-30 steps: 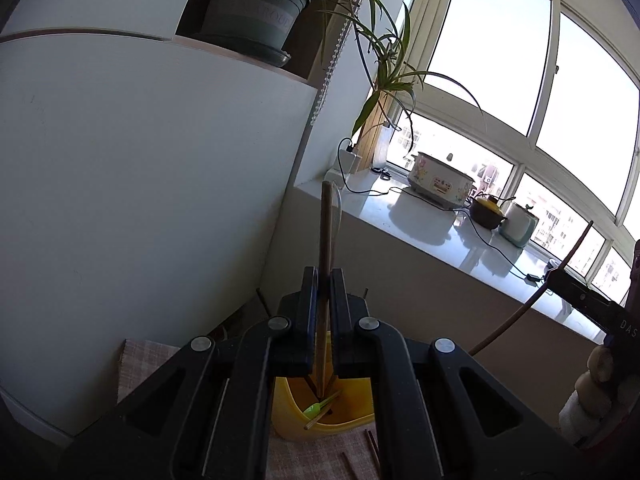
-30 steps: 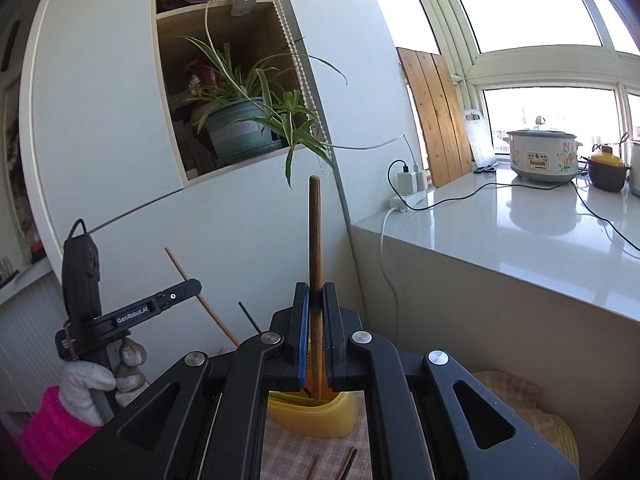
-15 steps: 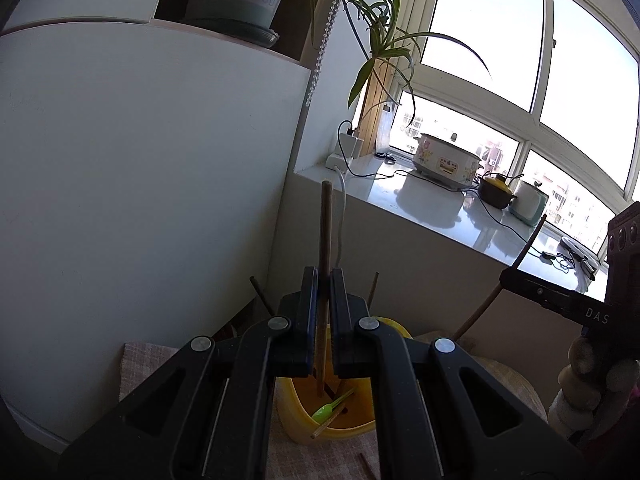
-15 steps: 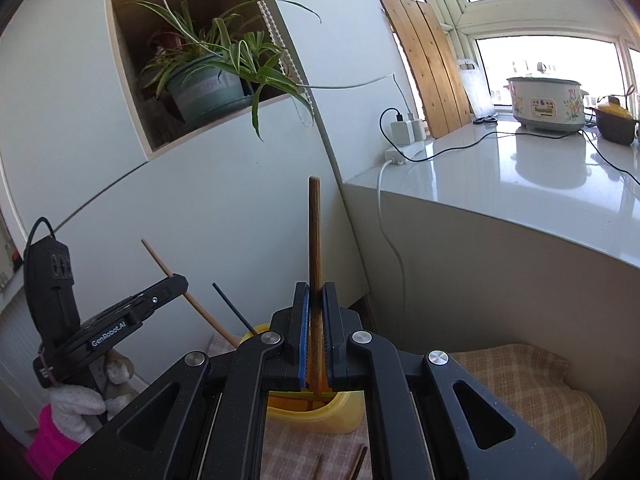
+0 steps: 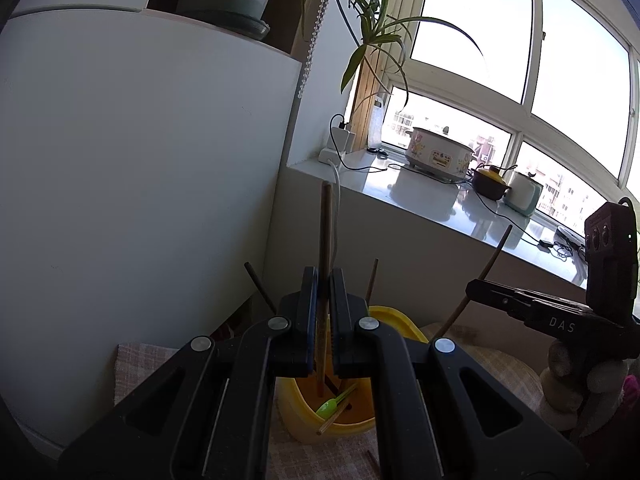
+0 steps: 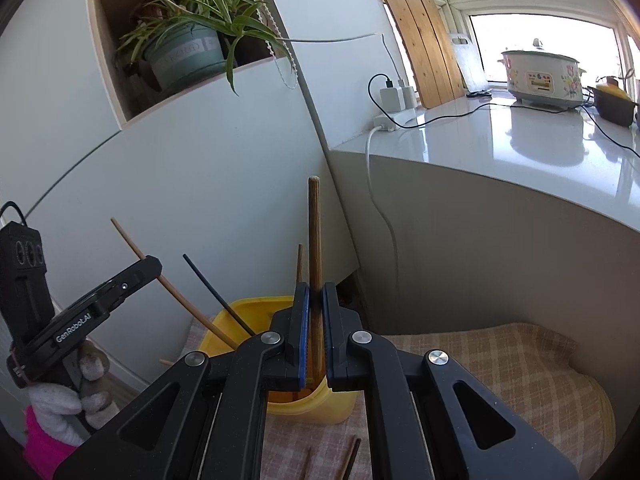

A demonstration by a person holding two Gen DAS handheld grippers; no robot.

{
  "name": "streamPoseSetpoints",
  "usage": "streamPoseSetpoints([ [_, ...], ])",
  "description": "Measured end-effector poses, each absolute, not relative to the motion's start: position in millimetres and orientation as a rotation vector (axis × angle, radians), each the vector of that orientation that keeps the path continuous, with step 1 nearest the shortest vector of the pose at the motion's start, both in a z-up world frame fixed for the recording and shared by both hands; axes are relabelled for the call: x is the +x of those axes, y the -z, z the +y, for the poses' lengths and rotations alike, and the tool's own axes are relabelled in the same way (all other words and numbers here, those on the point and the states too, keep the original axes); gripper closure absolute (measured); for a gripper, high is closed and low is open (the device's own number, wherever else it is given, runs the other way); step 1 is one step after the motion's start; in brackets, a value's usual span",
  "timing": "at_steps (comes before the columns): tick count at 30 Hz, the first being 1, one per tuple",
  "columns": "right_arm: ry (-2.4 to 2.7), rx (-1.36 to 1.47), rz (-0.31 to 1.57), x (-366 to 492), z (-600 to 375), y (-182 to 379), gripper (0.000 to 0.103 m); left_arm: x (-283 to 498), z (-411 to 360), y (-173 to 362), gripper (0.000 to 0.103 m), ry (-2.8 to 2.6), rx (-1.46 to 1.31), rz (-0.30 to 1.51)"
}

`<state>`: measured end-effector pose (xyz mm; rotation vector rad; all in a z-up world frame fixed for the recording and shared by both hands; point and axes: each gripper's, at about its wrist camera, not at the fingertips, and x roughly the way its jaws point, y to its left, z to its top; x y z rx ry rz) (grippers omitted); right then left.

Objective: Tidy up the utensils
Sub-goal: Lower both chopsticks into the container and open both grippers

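Note:
My left gripper [image 5: 324,280] is shut on a brown chopstick [image 5: 326,232] held upright, its lower end inside the yellow holder [image 5: 396,320]. A green utensil [image 5: 332,402] and other sticks lie in that holder. My right gripper [image 6: 315,292] is shut on another brown chopstick [image 6: 314,232], upright just over the yellow holder [image 6: 248,304]. In the right wrist view the left gripper [image 6: 154,266] shows at the left, its chopstick [image 6: 128,236] slanting down into the holder beside a black chopstick [image 6: 212,284]. The right gripper [image 5: 476,286] appears at the right of the left wrist view.
The holder stands on a checked cloth [image 6: 500,360] in a corner between a white cabinet [image 5: 140,200] and a counter ledge [image 6: 500,152] with a cooker [image 6: 540,76]. Loose chopsticks [image 6: 350,458] lie on the cloth in front. A white cable [image 6: 380,208] hangs down the ledge.
Both grippers have sunk toward the yellow holder with their chopsticks still gripped. The holder now shows larger, and the room behind has slid upward.

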<state>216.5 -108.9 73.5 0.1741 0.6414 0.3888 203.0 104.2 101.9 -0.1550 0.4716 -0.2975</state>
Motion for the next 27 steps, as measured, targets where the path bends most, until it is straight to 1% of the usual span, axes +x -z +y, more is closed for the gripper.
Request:
streamPoseSetpoints([
  [16, -0.303, -0.014, 0.733, 231.4, -63.4, -36.9, 0.098, 214.8, 119.8, -81.8, 0.1, 0.38, -0.173, 0.509],
  [27, -0.292, -0.068, 0.706, 228.8, -49.5, -31.1, 0.098, 218.7, 128.9, -77.4, 0.1, 0.394, -0.208, 0.534],
])
